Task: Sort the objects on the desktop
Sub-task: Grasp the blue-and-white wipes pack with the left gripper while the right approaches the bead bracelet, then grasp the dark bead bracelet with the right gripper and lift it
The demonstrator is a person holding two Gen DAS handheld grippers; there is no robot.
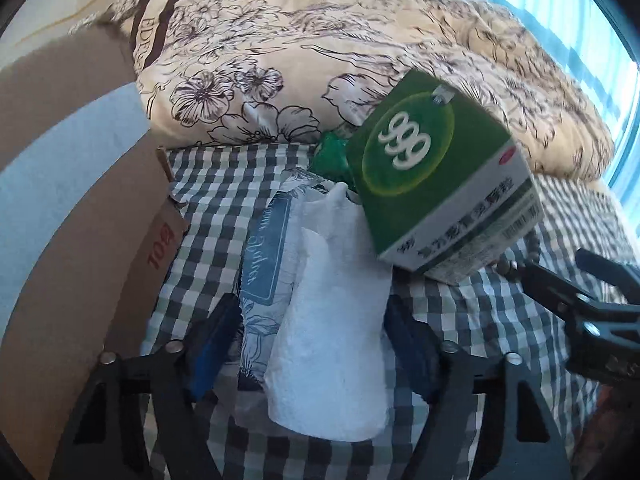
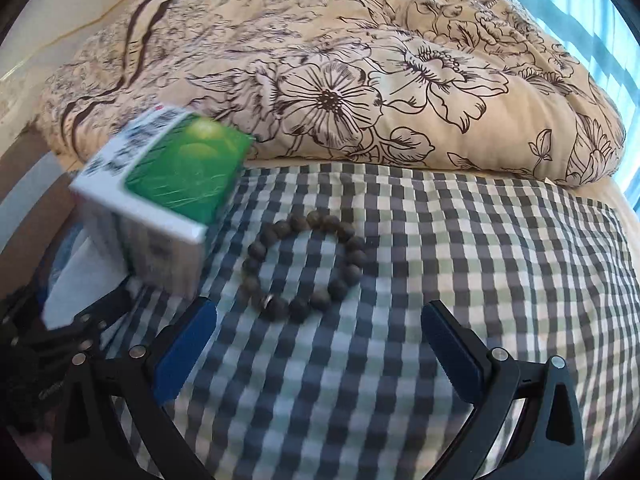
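Note:
A soft tissue pack (image 1: 320,320) with blue floral wrap and a white tissue sticking out sits between the blue pads of my left gripper (image 1: 312,308), which is shut on it. A green and white "999" medicine box (image 1: 432,168) stands tilted on one corner against the pack; it is blurred in the right wrist view (image 2: 172,184). A dark bead bracelet (image 2: 304,264) lies flat on the checked sheet (image 2: 460,280) just ahead of my right gripper (image 2: 318,310). That gripper is wide open with nothing between its fingers.
A cardboard box (image 1: 80,208) with its flap stands at the left. A bunched floral quilt (image 2: 360,80) walls off the back of the bed. Something green and shiny (image 1: 332,156) lies behind the medicine box. A bright window (image 1: 580,20) is at the right.

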